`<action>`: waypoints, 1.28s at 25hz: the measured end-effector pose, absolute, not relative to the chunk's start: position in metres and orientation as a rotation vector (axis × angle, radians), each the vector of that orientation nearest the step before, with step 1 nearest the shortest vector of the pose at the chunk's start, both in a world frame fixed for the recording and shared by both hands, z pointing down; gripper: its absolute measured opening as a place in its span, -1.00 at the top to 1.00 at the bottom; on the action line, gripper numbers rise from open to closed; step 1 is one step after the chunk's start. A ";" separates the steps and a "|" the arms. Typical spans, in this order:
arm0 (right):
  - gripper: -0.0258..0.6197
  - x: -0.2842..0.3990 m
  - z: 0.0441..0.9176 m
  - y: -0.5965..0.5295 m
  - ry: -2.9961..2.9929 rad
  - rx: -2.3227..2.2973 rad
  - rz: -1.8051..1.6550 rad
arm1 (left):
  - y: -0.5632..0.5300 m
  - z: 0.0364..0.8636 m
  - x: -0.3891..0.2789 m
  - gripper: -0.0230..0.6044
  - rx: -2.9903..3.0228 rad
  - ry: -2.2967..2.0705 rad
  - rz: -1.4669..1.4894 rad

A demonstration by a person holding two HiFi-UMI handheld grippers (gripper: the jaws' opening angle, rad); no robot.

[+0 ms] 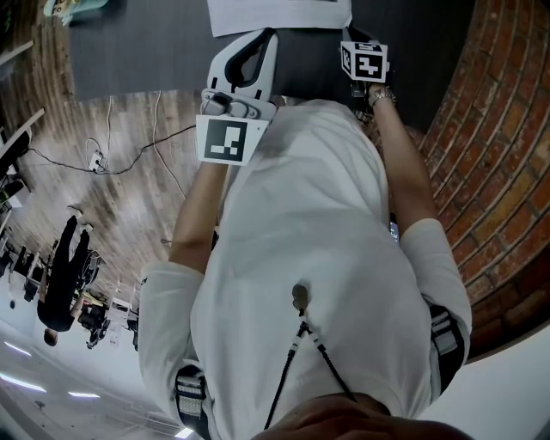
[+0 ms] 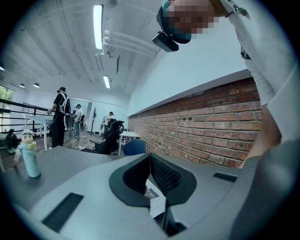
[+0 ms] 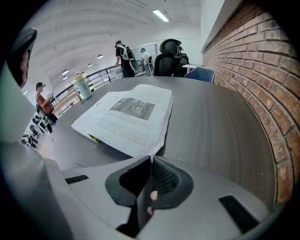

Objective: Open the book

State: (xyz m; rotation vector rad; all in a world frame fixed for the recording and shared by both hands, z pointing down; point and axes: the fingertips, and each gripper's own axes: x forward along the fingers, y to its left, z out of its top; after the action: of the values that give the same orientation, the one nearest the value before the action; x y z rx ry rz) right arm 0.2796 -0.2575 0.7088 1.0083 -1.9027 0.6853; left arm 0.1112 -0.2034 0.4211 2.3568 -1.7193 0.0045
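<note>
The book (image 3: 126, 117) lies flat on the grey table (image 3: 215, 122) with a printed page uppermost; in the head view only its white near edge (image 1: 279, 13) shows. My right gripper (image 3: 151, 159) is shut, its tips right at the book's near corner. Whether a page is pinched there is hidden. In the head view only its marker cube (image 1: 364, 60) shows, beside the person's white shirt. My left gripper (image 2: 150, 157) is shut and points level across the room, away from the book. It is the white body (image 1: 245, 64) just short of the book's edge.
A brick wall (image 3: 253, 70) runs along the table's right side. A pale bottle with a figure on top (image 3: 83, 86) stands on the table beyond the book. People and office chairs (image 3: 168, 56) are farther back. Cables (image 1: 129, 155) lie on the wooden floor at the left.
</note>
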 end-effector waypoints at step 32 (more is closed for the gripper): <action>0.50 0.276 0.704 -0.228 -1.739 1.235 0.819 | -0.203 0.415 0.051 0.85 2.438 -1.572 -0.031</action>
State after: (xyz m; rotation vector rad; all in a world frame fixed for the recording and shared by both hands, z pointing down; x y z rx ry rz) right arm 0.2756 -0.2278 0.7036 1.2351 -1.7395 0.8193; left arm 0.0512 -0.2030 0.4145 2.4383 -1.5721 -0.0308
